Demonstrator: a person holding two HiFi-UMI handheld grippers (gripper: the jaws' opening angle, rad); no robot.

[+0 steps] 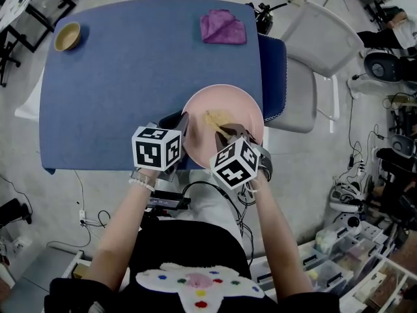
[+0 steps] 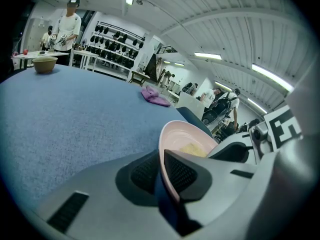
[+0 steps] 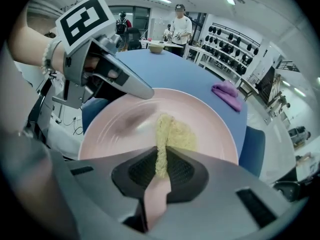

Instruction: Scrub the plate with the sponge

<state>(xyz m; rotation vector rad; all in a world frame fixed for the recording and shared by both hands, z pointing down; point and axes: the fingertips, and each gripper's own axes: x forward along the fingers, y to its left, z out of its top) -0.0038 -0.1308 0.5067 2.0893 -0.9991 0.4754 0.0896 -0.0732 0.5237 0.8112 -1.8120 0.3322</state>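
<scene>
A pink plate (image 1: 244, 106) (image 2: 170, 140) (image 3: 210, 119) rests at the near right corner of the blue table (image 1: 130, 77). My left gripper (image 1: 183, 126) (image 2: 161, 170) is shut on the plate's left rim, one jaw inside the rim and one outside. My right gripper (image 1: 221, 130) (image 3: 161, 168) is shut on a thin yellow sponge (image 1: 217, 118) (image 3: 172, 134) (image 2: 192, 149), which lies flat against the plate's inner surface.
A purple cloth (image 1: 223, 27) (image 3: 227, 95) lies at the table's far right. A small wooden bowl (image 1: 67, 36) (image 2: 44, 64) stands at the far left corner. A white chair (image 1: 313, 64) is just right of the table. Cables run across the floor.
</scene>
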